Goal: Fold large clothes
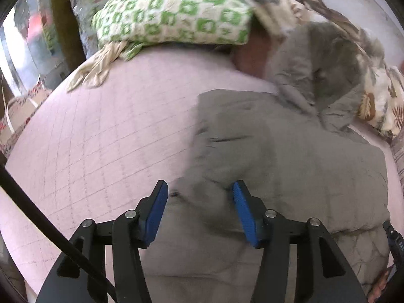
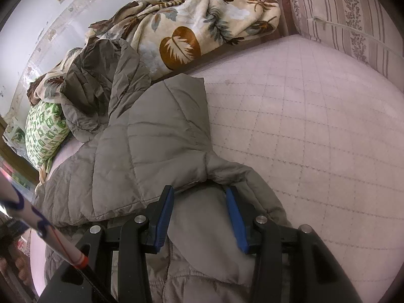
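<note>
A large grey quilted jacket point(image 1: 290, 151) lies on the pink quilted bed point(image 1: 101, 139). It also shows in the right wrist view point(image 2: 151, 146), with one folded flap lying across its body. My left gripper point(image 1: 200, 189) is open, its blue pads on either side of the jacket's left edge, low over the cloth. My right gripper point(image 2: 199, 192) is open over the jacket's right edge, its jaws straddling a raised fold. Neither is closed on the cloth. The jacket's hood or far part point(image 1: 328, 70) is rumpled at the back.
A green and white patterned pillow point(image 1: 171, 12) lies at the head of the bed. A leaf-print blanket point(image 2: 202, 17) is bunched along the wall. A striped floral cushion point(image 2: 353, 17) stands at the right. The bed's pink sheet point(image 2: 315, 126) spreads right of the jacket.
</note>
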The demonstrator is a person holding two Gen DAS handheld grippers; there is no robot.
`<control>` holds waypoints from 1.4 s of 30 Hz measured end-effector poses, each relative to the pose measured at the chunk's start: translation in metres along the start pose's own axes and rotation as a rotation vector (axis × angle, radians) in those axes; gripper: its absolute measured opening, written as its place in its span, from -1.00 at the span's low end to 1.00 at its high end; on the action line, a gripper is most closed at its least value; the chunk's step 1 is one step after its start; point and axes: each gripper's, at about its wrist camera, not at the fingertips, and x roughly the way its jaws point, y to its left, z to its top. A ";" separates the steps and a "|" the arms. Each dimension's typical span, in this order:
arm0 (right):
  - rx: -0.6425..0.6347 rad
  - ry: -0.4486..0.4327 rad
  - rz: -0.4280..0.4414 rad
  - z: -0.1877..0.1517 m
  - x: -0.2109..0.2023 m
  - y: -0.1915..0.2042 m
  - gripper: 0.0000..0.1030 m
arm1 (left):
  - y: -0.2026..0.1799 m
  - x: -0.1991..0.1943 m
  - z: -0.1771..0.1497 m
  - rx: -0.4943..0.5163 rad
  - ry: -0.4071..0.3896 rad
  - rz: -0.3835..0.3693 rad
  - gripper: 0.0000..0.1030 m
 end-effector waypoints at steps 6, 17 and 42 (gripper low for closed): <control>-0.002 -0.035 -0.032 0.000 -0.004 0.002 -0.09 | 0.028 -0.021 0.004 -0.008 -0.060 0.048 0.03; -0.090 -0.038 -0.015 -0.008 0.003 0.030 -0.09 | -0.049 0.048 0.017 0.193 -0.023 0.182 0.09; -0.164 -0.023 -0.010 -0.068 -0.089 0.064 0.12 | -0.018 -0.169 -0.111 0.272 -0.271 0.102 0.38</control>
